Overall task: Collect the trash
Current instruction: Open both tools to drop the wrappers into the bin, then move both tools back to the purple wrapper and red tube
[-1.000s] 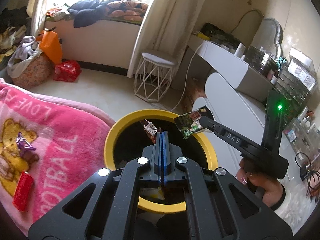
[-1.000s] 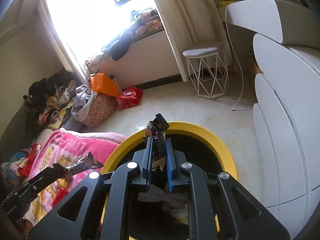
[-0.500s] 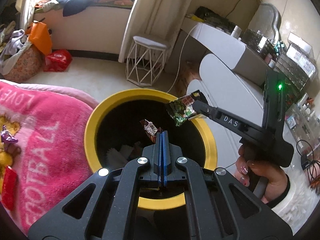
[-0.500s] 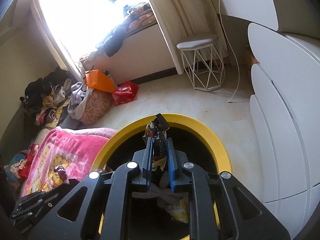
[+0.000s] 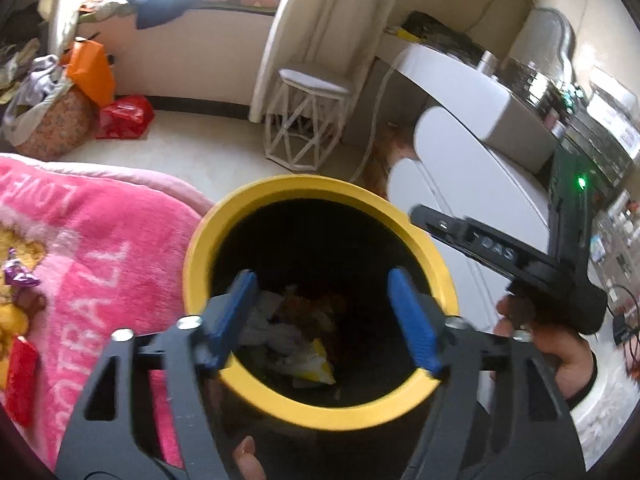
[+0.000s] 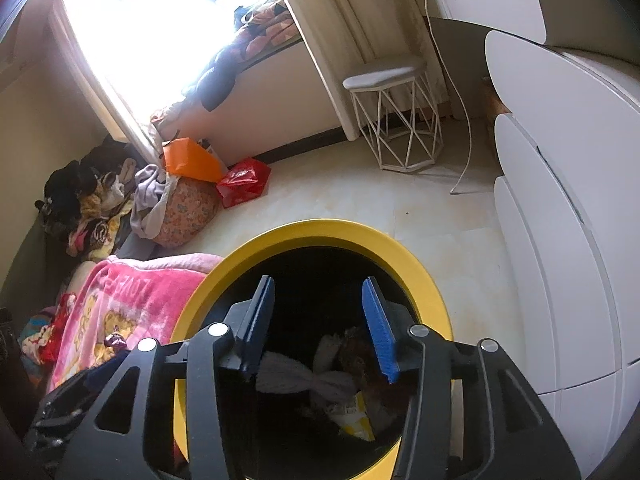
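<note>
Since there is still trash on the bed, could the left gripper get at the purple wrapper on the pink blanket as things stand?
Probably yes: the left gripper has nothing between its opening jaws, and the purple wrapper lies uncovered on the pink blanket, beside the bin.

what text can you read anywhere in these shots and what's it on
"DAS": white letters on the black body of the right gripper, slightly blurred.
"LOVE": white letters, upside down, on the pink blanket, partly cut off at the frame edge.
"OTBALL": white letters, upside down, on the same blanket; the start is hidden behind the left gripper.
Print on the yellow wrapper in the yellow bin: too blurred to read.
</note>
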Action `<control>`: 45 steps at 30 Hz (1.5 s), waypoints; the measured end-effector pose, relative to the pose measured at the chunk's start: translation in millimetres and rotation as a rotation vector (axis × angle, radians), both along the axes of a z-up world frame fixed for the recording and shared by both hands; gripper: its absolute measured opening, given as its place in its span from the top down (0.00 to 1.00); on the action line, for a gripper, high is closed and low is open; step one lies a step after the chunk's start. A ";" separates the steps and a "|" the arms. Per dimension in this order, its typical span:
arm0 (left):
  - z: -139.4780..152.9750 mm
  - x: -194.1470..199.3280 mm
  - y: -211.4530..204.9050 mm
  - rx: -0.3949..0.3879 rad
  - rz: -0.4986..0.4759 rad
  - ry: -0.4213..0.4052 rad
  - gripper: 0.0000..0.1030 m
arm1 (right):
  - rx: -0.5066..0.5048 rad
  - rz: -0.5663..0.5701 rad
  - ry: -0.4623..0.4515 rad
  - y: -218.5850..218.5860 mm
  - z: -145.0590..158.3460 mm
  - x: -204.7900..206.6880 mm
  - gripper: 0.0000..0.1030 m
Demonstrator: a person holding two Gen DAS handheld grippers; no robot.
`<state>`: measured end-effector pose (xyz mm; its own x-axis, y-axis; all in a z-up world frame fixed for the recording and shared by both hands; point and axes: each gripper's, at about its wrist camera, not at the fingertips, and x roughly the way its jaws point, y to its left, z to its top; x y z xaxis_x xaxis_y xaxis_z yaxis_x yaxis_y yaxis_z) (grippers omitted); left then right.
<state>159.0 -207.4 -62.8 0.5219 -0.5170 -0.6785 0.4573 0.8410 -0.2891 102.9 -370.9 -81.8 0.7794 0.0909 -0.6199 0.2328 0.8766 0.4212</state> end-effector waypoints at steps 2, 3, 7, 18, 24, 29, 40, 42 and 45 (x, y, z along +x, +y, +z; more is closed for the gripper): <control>3.2 1.1 7.9 -0.012 0.024 -0.004 0.19 | -0.005 0.001 -0.001 1.9 0.9 -0.4 0.50; 4.8 1.3 12.2 -0.015 0.038 -0.007 0.12 | -0.006 0.000 -0.004 3.0 1.9 -1.2 0.48; 10.8 2.8 27.2 -0.009 0.099 -0.021 0.10 | -0.014 0.006 -0.015 8.6 5.0 -2.1 0.40; 23.4 -3.5 66.8 0.007 0.208 -0.070 0.10 | -0.036 0.080 -0.041 37.7 16.7 1.4 0.36; 31.1 -8.0 91.3 0.006 0.264 -0.100 0.10 | -0.055 0.156 -0.060 64.4 24.9 4.7 0.35; 35.1 -11.8 115.6 -0.002 0.316 -0.122 0.10 | -0.075 0.228 -0.083 90.0 32.8 8.0 0.35; 31.0 -17.8 175.6 0.003 0.442 -0.121 0.10 | -0.104 0.377 -0.100 143.5 40.8 26.3 0.34; 26.2 -20.0 190.3 0.016 0.473 -0.112 0.10 | -0.103 0.403 -0.102 152.3 41.8 31.8 0.34; 16.7 -23.2 209.7 0.029 0.507 -0.089 0.10 | -0.111 0.451 -0.101 170.3 42.3 41.2 0.34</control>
<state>135.8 2.3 -46.1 0.7582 -0.1657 -0.6307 0.0119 0.9705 -0.2406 144.1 -200.6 -39.5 0.7340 0.3716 -0.5685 -0.2188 0.9218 0.3200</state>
